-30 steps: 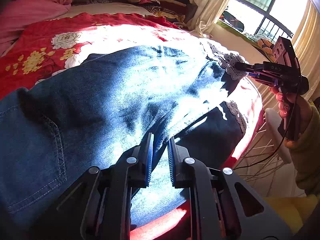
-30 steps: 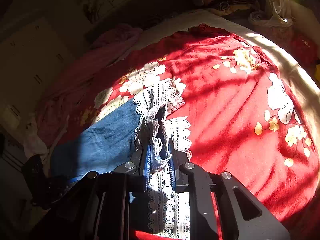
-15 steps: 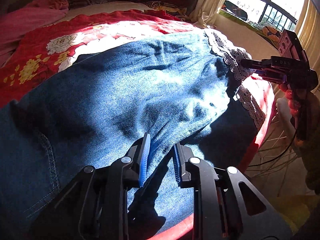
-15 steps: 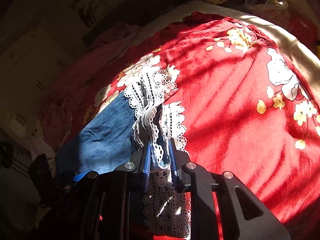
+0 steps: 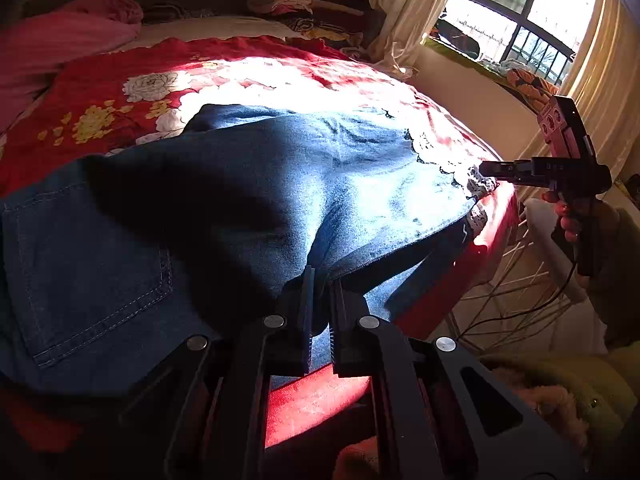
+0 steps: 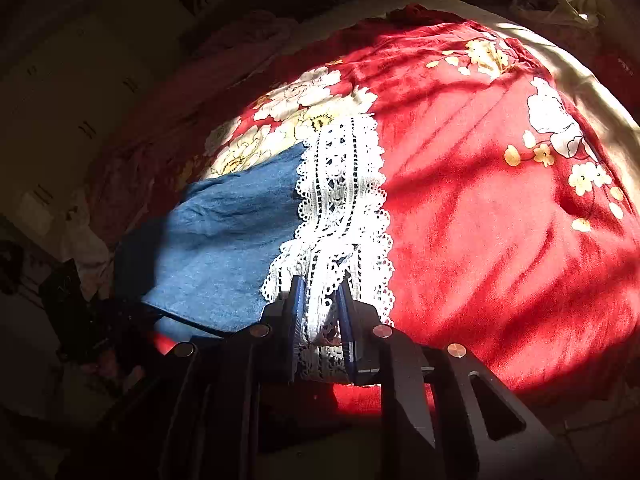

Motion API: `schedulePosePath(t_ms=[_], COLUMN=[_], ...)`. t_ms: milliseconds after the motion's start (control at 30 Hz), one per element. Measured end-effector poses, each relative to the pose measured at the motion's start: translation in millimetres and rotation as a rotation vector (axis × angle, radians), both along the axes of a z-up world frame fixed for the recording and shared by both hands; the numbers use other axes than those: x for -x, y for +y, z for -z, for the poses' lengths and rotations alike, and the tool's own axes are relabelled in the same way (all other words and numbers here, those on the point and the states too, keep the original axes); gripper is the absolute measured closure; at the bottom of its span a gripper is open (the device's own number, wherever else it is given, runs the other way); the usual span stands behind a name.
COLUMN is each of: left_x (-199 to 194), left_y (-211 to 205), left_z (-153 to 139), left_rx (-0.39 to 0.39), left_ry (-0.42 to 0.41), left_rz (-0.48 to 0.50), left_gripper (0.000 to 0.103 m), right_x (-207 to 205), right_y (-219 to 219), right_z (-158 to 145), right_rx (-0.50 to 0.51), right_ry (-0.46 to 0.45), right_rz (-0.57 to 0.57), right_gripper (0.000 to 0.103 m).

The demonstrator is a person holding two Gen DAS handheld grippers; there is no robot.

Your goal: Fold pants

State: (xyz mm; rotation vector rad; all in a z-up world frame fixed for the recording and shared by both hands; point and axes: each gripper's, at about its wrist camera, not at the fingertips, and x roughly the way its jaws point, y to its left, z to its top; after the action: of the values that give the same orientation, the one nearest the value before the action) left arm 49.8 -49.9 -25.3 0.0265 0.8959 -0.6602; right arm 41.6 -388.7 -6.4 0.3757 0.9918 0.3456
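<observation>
Both grippers are clamping the jeans (image 5: 248,200) lying on the red floral bedspread (image 5: 100,92): left gripper (image 5: 319,312) pinching denim edge at 6 o'clock, right gripper (image 6: 320,320) gripping lace hem (image 6: 344,200). Keep hem taut, level while laying over.

**Hard sunlight, deep shadow, fisheye bend**

Strong daylight enters through the window (image 5: 516,36) at the far right of the left wrist view and blows out to white on the red bedspread (image 5: 120,72) and on the far half of the jeans (image 5: 240,184). A hard-edged dark shadow covers the near left part of the denim. In the right wrist view the left side of the room is almost black, while the lace trim (image 6: 344,184) glares in full sun and streaked shadows cross the red cloth. Both views bend strongly toward the edges, with dark corners. Focus is fairly sharp throughout.
</observation>
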Motion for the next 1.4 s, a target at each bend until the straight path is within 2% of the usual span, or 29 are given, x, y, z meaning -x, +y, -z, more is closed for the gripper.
schedulePosePath(t_ms=[133,267,367,500,667,733,1000,1167,1267,1333,1400], left_x=[-3,3,5,3,1,2,18,18,13,13,14], left_y=[-4,-3,-3,-5,-9,-12,-14,-26,-25,-22,-19], left_z=[10,5,4,8,11,13,4,20,29,27,24], left_rx=[-0.022,-0.011,-0.010,-0.026,-0.029,-0.037,-0.033,-0.124,-0.130,-0.110,-0.083], left_ry=[0.035,0.026,0.018,0.024,0.026,0.025,0.002,0.028,0.063,0.067,0.074], left_rz=[-0.002,0.007,0.008,-0.001,-0.011,-0.007,0.036,0.053,0.048,0.051,0.050], left_gripper=[0.101,0.101,0.101,0.101,0.101,0.101,0.101,0.101,0.101,0.099,0.096], right_x=[3,7,6,1,-7,-7,11,11,12,12,16], right_y=[-1,-1,2,5,11,14,0,12,12,5,-1], right_z=[13,10,9,17,26,25,9,27,31,28,13], right_rx=[0.018,0.044,0.012,0.025,0.042,0.074,0.123,0.214,0.241,0.241,0.232], right_ry=[0.046,0.039,0.039,0.054,0.049,0.036,0.030,0.059,0.086,0.120,0.083], right_rz=[0.010,-0.006,-0.038,-0.037,-0.053,-0.076,-0.107,-0.140,-0.163,-0.149,-0.128], right_gripper=[0.086,0.086,0.086,0.080,0.080,0.091,0.093,0.092,0.086,0.070,0.070])
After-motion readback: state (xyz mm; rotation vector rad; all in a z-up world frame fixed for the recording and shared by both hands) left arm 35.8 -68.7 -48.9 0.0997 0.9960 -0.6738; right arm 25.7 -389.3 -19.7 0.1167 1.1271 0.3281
